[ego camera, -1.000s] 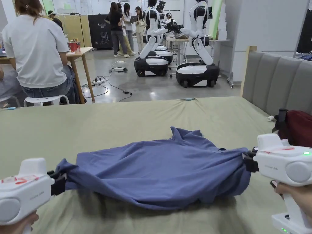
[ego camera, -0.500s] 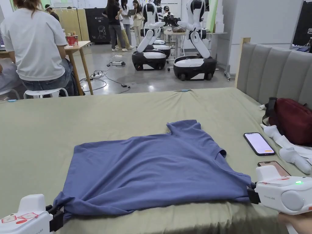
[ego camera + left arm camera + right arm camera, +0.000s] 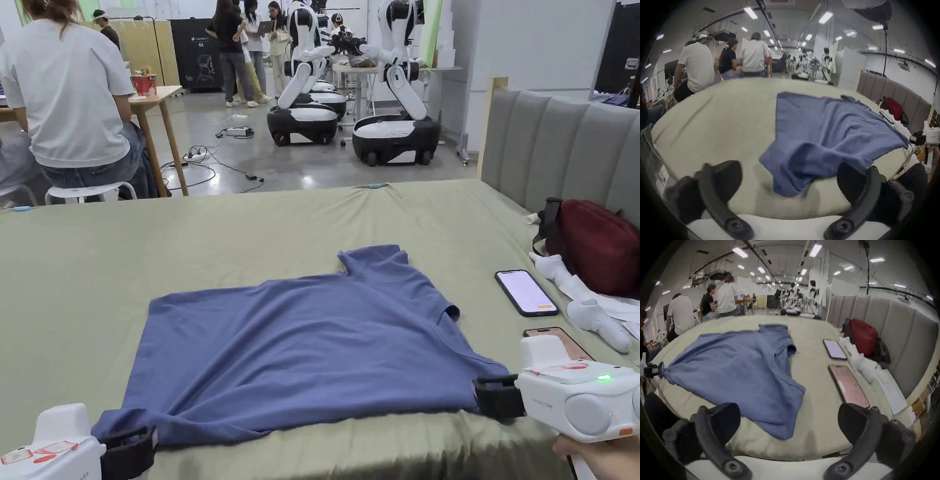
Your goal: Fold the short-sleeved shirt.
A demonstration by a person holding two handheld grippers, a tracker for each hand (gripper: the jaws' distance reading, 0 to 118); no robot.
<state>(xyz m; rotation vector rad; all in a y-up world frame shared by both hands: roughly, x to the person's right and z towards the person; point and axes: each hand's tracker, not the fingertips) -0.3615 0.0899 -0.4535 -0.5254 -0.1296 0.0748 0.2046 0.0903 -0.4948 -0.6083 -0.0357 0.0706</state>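
Head view: your fingers gape wide at the shirt; its overhanging corners may slide off the bed.

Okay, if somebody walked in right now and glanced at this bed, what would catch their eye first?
Most likely the blue shirt, spread nearly flat in the middle of the green bed, its near edge at the bed's front edge. Next, the left gripper and the right gripper at the shirt's two near corners, both with jaws wide apart. On the right by the grey headboard lie two phones and a red bag.
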